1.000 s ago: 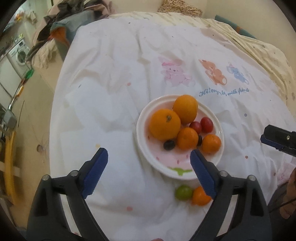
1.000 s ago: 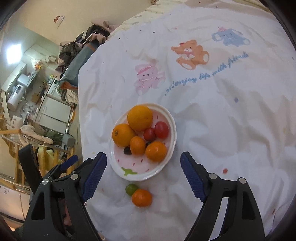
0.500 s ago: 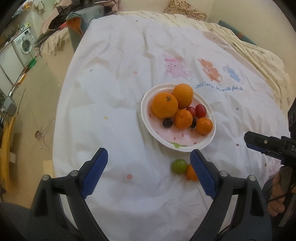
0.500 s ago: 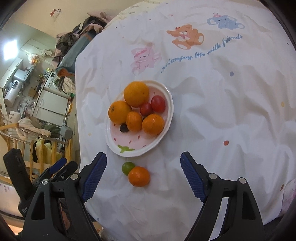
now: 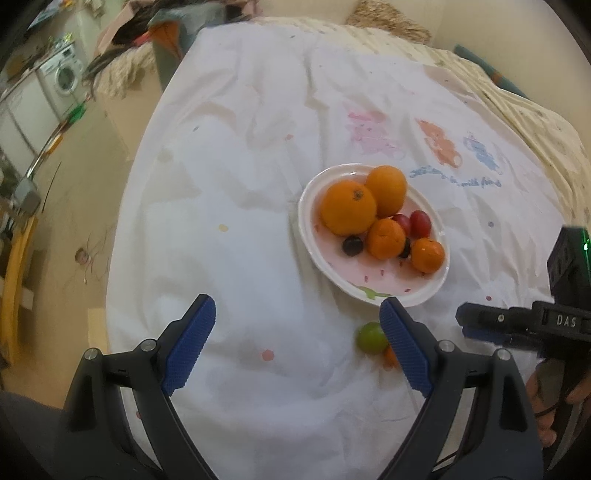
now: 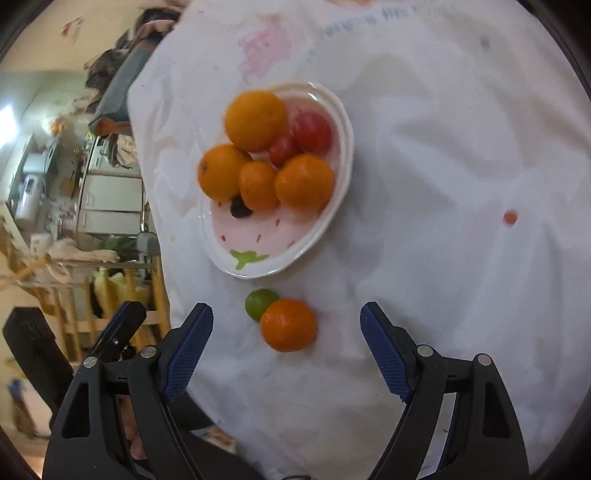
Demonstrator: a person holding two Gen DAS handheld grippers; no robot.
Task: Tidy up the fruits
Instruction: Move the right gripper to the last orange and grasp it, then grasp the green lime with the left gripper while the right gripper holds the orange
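Note:
A white plate (image 5: 373, 291) (image 6: 236, 254) on the white cloth holds several oranges (image 5: 348, 208) (image 6: 255, 120), two red tomatoes (image 5: 420, 223) (image 6: 312, 132) and dark grapes (image 5: 351, 245). On the cloth just in front of the plate lie a small green fruit (image 5: 370, 336) (image 6: 259, 304) and a mandarin (image 6: 288, 324) touching it. My right gripper (image 6: 286, 343) hangs open above them, the mandarin between its blue pads and untouched. My left gripper (image 5: 295, 343) is open over bare cloth, its right pad (image 5: 404, 343) hiding most of the mandarin (image 5: 390, 357).
The cloth covers a bed with cartoon animals printed beyond the plate (image 5: 439, 147). The bed's edge drops to the floor on the left (image 5: 118, 236). A washing machine (image 5: 68, 77) and piled clothes (image 5: 155, 29) stand past it. A hand (image 5: 554, 398) holds the right tool.
The right gripper has come down closer to the loose mandarin and green fruit, which now look larger between its pads. The left gripper has drifted, so the plate sits further right in its view.

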